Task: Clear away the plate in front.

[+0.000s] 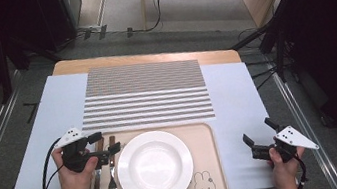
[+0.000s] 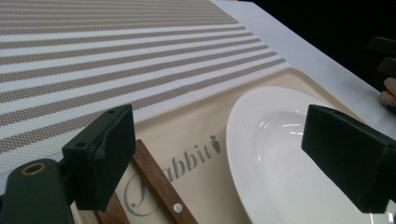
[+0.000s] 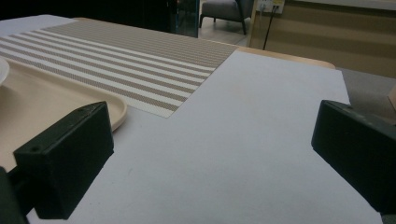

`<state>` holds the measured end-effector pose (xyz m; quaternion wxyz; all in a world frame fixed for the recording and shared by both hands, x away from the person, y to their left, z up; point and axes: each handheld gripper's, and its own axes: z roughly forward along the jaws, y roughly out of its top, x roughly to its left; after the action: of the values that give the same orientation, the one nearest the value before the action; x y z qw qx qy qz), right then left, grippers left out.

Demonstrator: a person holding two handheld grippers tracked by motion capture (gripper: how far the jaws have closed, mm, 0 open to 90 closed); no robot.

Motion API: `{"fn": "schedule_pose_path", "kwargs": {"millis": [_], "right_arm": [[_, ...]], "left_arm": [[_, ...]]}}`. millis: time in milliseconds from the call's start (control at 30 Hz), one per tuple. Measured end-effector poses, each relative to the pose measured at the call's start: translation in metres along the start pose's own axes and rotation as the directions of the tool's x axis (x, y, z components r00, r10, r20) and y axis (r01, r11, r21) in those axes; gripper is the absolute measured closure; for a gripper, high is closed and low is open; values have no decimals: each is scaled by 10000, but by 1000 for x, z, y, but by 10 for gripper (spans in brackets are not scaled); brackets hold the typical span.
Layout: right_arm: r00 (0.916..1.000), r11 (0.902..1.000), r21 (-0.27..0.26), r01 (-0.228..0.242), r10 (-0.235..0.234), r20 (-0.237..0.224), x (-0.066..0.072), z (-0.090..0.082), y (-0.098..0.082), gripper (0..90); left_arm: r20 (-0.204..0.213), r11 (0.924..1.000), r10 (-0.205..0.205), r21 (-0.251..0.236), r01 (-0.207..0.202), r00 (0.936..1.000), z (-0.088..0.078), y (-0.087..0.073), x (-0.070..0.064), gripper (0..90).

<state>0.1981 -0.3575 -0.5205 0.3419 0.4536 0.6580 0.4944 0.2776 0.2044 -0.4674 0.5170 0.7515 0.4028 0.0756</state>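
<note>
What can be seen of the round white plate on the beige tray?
The round white plate looks like glazed ceramic, with a broad flat rim and a shallow well. It is empty, upright and glossy, lying flat on the beige tray. A wooden-handled fork lies just left; whether they touch is unclear.

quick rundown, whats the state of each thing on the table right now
left tool: open, nothing between its jaws, above the cutlery handles
right tool: open, holding nothing, over the bare white sheet
plate: upright on the tray, empty
tray: flat on the table
knife: lying flat on the tray, left of the fork
fork: lying flat between knife and plate
placemat: spread flat, bare
</note>
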Motion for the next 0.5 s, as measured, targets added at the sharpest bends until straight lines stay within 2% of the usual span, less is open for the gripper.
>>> {"fn": "schedule_pose_path", "kwargs": {"millis": [167, 233, 400, 500], "right_arm": [[10000, 10000, 17, -6, 6, 2, 0, 0, 0, 0], [10000, 10000, 18, -6, 6, 2, 0, 0, 0, 0], [10000, 10000, 13, 12, -12, -3, 0, 0, 0, 0], [10000, 10000, 16, -8, 8, -6, 0, 0, 0, 0]], "left_arm": [[-119, 9994, 125, -329, -129, 9999, -7, 0, 5, 62], [-36, 9991, 124, -398, -126, 9999, -9, 0, 8, 6], [-137, 9973, 327, -655, -335, 9994, -12, -2, 10, 0], [-119, 9966, 270, -779, -279, 9996, -14, -3, 14, 0]]}}
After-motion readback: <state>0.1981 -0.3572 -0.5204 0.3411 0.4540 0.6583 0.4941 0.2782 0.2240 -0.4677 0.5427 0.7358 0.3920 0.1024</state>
